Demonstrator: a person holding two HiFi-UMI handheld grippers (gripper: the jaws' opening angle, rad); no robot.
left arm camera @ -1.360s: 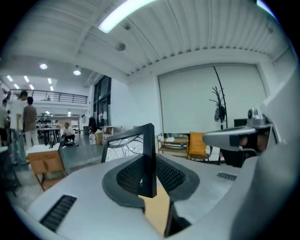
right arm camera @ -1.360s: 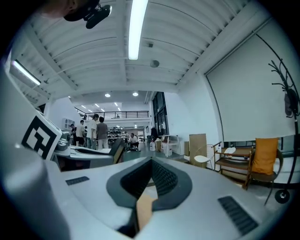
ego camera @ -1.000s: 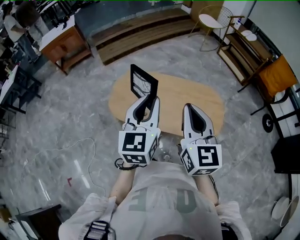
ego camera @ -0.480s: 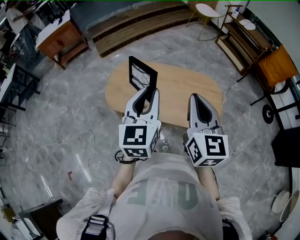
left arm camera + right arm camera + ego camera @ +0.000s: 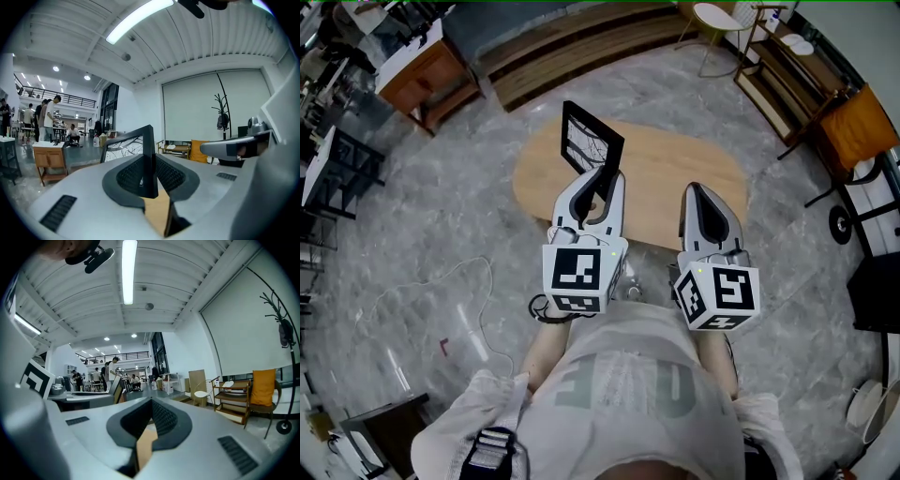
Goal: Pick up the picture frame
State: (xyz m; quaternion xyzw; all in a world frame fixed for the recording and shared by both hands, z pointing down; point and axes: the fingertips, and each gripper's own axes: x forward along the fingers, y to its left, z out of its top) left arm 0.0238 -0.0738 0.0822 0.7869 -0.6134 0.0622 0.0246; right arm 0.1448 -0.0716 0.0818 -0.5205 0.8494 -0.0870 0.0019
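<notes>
A black picture frame (image 5: 592,142) with a branch drawing stands upright in the air above the oval wooden table (image 5: 675,173), and my left gripper (image 5: 605,180) is shut on its lower corner. In the left gripper view the frame's edge (image 5: 149,154) sits clamped between the dark pads (image 5: 129,176), with its picture face turned left. My right gripper (image 5: 700,194) hovers level over the table's near right part, shut with nothing in it. In the right gripper view its pads (image 5: 161,420) meet at the tip.
Wooden steps (image 5: 572,56) lie beyond the table and a brown desk (image 5: 422,80) stands far left. A round white chair (image 5: 717,23) and a wooden shelf (image 5: 787,84) are far right. A thin cable (image 5: 441,291) trails on the marble floor. Several people stand in the distance.
Both grippers have drifted a little to the right over the table. The frame has gone along in the left gripper, still upright. Neither pair of jaws has changed.
</notes>
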